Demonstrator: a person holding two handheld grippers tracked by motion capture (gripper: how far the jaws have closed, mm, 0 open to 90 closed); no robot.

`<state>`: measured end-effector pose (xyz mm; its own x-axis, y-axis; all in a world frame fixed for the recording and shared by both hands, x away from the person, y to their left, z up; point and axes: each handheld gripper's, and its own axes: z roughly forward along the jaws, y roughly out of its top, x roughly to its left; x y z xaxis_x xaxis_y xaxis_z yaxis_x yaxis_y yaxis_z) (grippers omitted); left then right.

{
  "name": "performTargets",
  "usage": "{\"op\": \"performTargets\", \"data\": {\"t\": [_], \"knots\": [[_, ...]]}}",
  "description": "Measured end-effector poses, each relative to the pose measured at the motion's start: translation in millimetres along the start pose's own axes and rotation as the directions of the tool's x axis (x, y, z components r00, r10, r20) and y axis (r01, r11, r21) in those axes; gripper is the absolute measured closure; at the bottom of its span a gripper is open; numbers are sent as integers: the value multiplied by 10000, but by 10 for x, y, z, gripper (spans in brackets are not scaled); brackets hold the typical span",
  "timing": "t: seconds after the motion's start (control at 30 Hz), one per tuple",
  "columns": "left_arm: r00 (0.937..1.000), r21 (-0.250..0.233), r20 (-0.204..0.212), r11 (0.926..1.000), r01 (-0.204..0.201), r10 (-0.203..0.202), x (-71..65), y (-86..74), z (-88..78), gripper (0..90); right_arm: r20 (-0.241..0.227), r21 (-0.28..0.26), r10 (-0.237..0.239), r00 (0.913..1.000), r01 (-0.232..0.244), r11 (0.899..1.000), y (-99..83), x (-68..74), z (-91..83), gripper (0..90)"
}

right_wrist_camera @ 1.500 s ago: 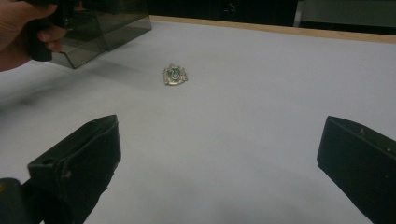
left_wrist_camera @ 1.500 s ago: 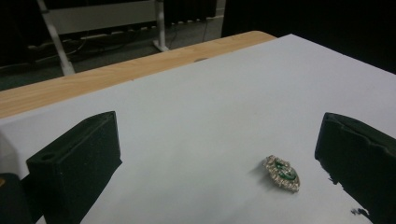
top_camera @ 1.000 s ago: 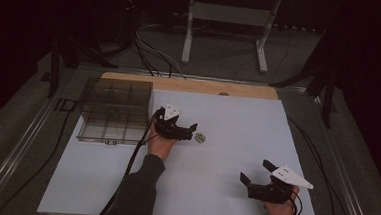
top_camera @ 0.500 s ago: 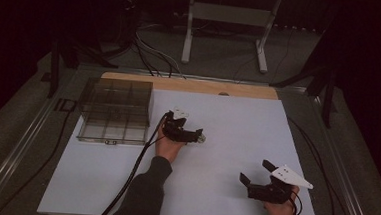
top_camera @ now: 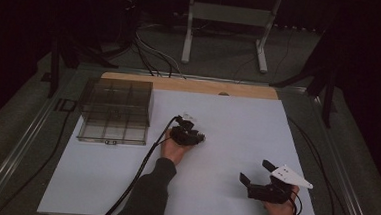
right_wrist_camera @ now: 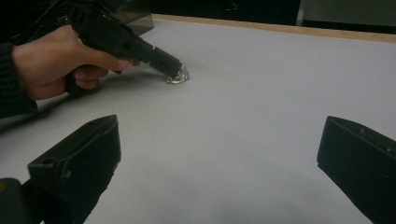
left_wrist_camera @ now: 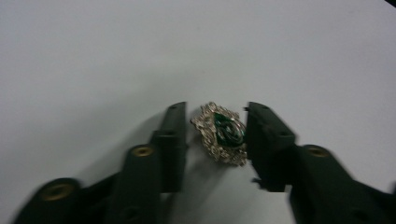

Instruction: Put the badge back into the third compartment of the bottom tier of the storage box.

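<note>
A small ornate brooch (left_wrist_camera: pixel 223 133) with a green stone in a silvery, studded frame lies flat on the white tabletop (top_camera: pixel 238 120). My left gripper (left_wrist_camera: pixel 215 107) is lowered over it near the middle of the table, and its jaws have just been closing with the brooch between them. The right-hand jaw meets the brooch's edge; a sliver of gap shows at the other jaw. The right gripper view shows the brooch (right_wrist_camera: pixel 177 77) under the left gripper's tips (right_wrist_camera: pixel 175 70). My right gripper (top_camera: pixel 255 171) rests near the front right, open and empty.
A clear plastic compartment box (top_camera: pixel 115 115) stands at the back left of the white surface. A wooden strip (top_camera: pixel 190 85) runs along the far edge. The left gripper's cable (top_camera: pixel 139 169) trails to the front edge. A white metal stand (top_camera: pixel 228 29) is on the floor beyond.
My left hand has moved right and down onto the small brooch, and its jaws have narrowed around it. The right hand has stayed where it was.
</note>
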<state>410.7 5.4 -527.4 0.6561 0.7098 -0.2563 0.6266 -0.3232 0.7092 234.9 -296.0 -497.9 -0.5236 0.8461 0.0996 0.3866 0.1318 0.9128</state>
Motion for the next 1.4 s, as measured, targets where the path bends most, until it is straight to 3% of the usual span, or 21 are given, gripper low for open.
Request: {"op": "performTargets", "data": {"t": [0.07, 0.13, 0.33, 0.63, 1.4], "knots": [[10000, -109, 93, 9999, 30, -29, -1, 0, -16, 673, 3, -5, -7, 10000, 7, 10000, 0, -1, 0, 2], [9999, -284, 135, 9996, -69, 72, -15, 17, -50, 763, 17, 18, 6, 10000, -6, 10000, -1, -2, 1, 2], [9967, -535, 534, 9969, -579, 607, -129, 28, -97, 868, 34, 37, -23, 10000, 23, 10000, -1, -1, 2, 2], [9951, -361, 605, 9965, -758, 779, -141, 12, -119, 881, 53, 37, -38, 10000, 38, 10000, -1, -1, 1, 2], [9991, -1085, 234, 9936, -322, 350, -102, 118, -466, 880, 60, 8, -28, 10000, 28, 10000, -1, -4, 0, 2]]}}
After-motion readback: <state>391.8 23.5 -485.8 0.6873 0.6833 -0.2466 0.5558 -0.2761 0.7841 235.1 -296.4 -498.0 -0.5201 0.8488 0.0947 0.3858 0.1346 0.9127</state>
